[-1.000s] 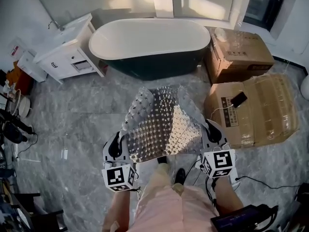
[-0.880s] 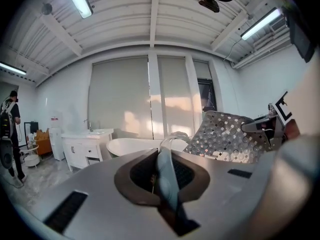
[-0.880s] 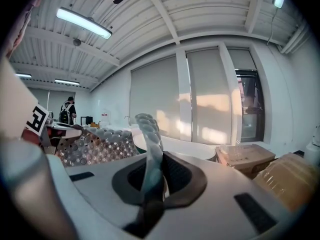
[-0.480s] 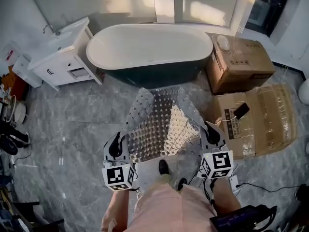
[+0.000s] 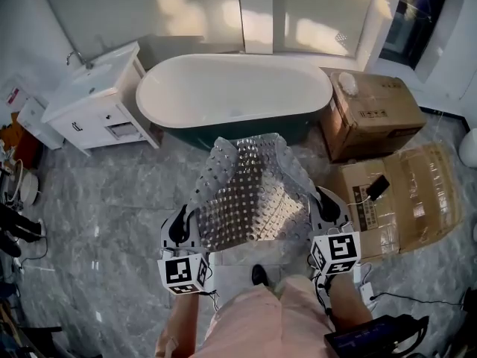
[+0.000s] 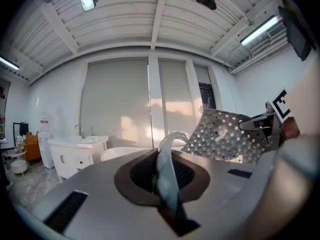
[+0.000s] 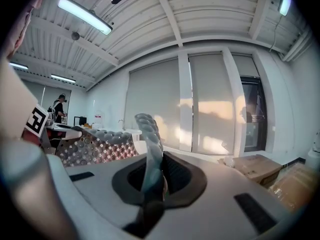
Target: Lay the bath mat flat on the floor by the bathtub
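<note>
**Head view, with both gripper views.** The left gripper (image 5: 181, 226), lower left of centre, and the right gripper (image 5: 326, 209), lower right of centre, are each clamped on a near corner of the clear studded bath mat (image 5: 250, 189). In each gripper view a strip of mat edge stands pinched upright between the closed jaws. The mat hangs spread between the two as a sagging sheet at frame centre, its side edges curling inward. It appears to be held off the grey marble floor (image 5: 112, 192).

**Change over the last second.** Both grips are unchanged. The white-lined, dark-walled bathtub (image 5: 231, 88) has slid down the frame. The mat's far edge, which a second ago fell short of the tub, now overlaps the tub's near wall in the picture. The person's shoe (image 5: 259, 275) has dropped toward the lower edge. In the left gripper view the tub has sunk almost behind the gripper body.

**Reading.** The person has probably stepped toward the tub while carrying the mat aloft. The mat is therefore close to its place but off the floor, and the floor strip before the tub lies beneath the sheet.

**Surroundings.** Cardboard boxes (image 5: 373, 110) stand at right, and a white vanity (image 5: 93, 99) at upper left.
</note>
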